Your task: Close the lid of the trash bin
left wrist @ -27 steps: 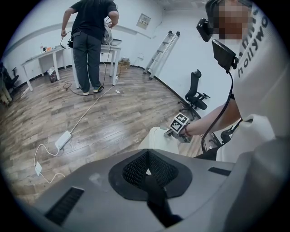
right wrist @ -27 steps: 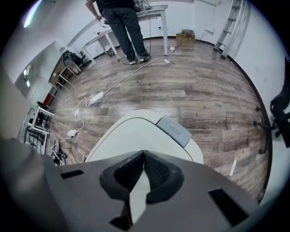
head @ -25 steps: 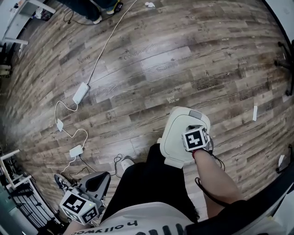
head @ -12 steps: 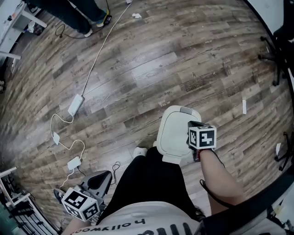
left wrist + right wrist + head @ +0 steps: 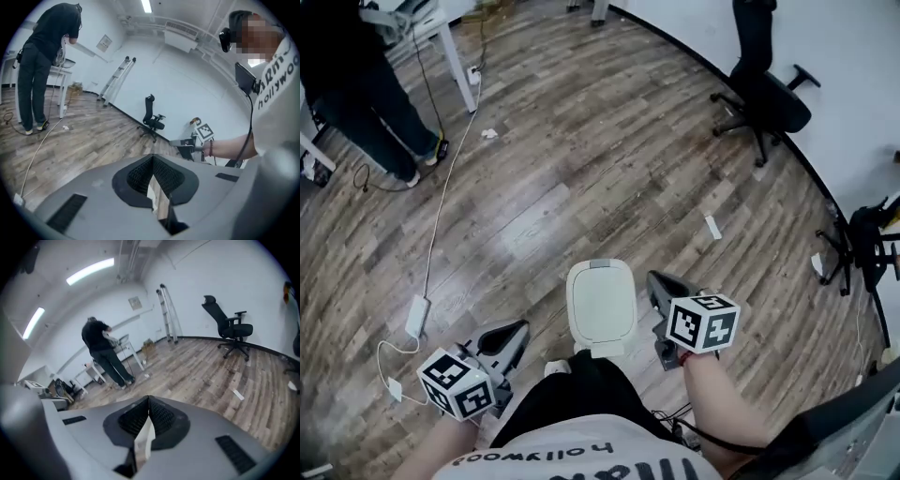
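the white plastic trash bin (image 5: 602,319) is seen on the wooden floor (image 5: 581,169) between both tools, its lid (image 5: 600,292) lying flat, so closing is judged done. the left tool (image 5: 508,334) and right tool (image 5: 660,284) are pressed together, empty.

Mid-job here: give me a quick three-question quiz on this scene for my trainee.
1. True or false: the trash bin lid is down.
2. The right tongs are: A) clamped on the lid, B) shut on nothing, C) wide open.
3. Which tongs sit nearer the white power adapter on the floor?
Key: 1 true; 2 B; 3 the left tongs.
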